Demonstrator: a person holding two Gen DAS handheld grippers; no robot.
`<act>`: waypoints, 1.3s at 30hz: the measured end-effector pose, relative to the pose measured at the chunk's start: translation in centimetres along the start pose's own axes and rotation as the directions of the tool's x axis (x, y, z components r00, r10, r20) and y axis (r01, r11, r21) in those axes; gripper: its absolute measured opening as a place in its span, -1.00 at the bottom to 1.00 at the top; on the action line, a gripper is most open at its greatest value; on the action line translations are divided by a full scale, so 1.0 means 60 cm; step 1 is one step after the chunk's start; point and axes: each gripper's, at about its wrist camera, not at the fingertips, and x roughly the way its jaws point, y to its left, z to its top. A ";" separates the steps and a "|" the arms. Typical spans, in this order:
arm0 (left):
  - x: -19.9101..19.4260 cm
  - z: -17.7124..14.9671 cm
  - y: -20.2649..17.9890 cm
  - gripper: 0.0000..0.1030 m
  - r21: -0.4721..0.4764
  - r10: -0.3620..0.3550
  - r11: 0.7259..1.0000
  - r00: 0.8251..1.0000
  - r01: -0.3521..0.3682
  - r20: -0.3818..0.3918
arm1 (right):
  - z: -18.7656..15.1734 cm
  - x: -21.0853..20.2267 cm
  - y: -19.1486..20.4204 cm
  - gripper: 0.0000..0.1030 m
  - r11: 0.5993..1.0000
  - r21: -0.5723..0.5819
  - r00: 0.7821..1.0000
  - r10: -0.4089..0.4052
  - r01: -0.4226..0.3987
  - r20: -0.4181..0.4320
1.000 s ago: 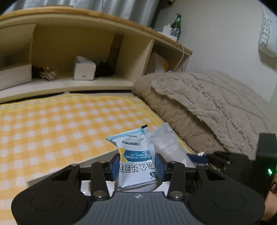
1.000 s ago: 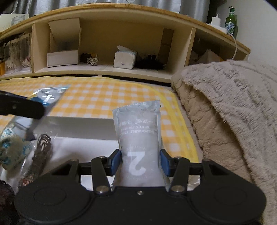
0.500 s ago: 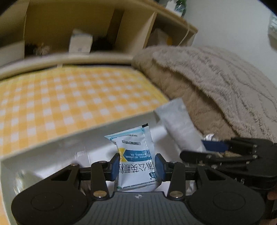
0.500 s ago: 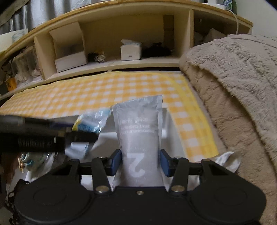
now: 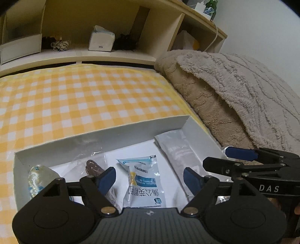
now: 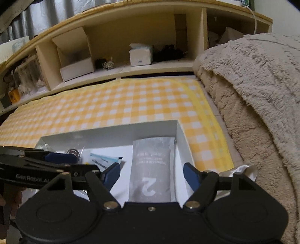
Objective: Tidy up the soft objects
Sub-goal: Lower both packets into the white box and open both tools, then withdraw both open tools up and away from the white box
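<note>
A white box [image 5: 105, 135] [image 6: 105, 134] sits on the yellow checked bed. A blue-and-white sachet [image 5: 144, 180] [image 6: 104, 159] lies in its middle. A grey pouch marked "2" [image 6: 151, 169] [image 5: 178, 150] lies along its right wall. My left gripper [image 5: 150, 178] is open above the sachet, apart from it. My right gripper [image 6: 151, 173] is open above the grey pouch, apart from it. A brown bagged item [image 5: 93, 167] and a pale wrapped item [image 5: 37, 178] lie at the box's left. The right gripper shows in the left wrist view [image 5: 240, 155].
A beige fleece blanket [image 5: 234, 90] [image 6: 253, 90] is heaped right of the box. A wooden headboard shelf [image 5: 90, 54] at the back holds a tissue pack [image 5: 101, 40] [image 6: 140, 54], a white carton [image 6: 76, 69] and small clutter. A green bottle [image 5: 210, 7] stands on top.
Both grippers have opened and let go: the sachet and the grey pouch now lie in the box. Both grippers have come down over the box.
</note>
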 end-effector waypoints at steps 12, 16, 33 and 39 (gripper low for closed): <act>-0.084 -0.002 -0.009 0.78 -0.010 0.021 1.000 0.999 -0.021 0.036 | 0.006 -0.071 0.022 0.45 1.000 -0.006 1.000 -0.004 0.004 0.003; -0.127 -0.005 -0.009 0.88 -0.008 0.040 0.999 0.998 -0.040 0.055 | 0.008 -0.104 0.034 0.45 1.000 -0.001 1.000 -0.017 0.017 0.013; -0.316 -0.032 0.010 1.00 -0.028 0.127 0.992 0.981 -0.124 0.144 | 0.010 -0.259 0.113 1.00 0.999 0.004 0.995 -0.040 0.040 0.094; -0.388 -0.048 0.019 1.00 -0.049 0.143 0.989 0.974 -0.137 0.178 | 0.009 -0.310 0.160 1.00 1.000 0.018 0.992 -0.016 0.013 0.127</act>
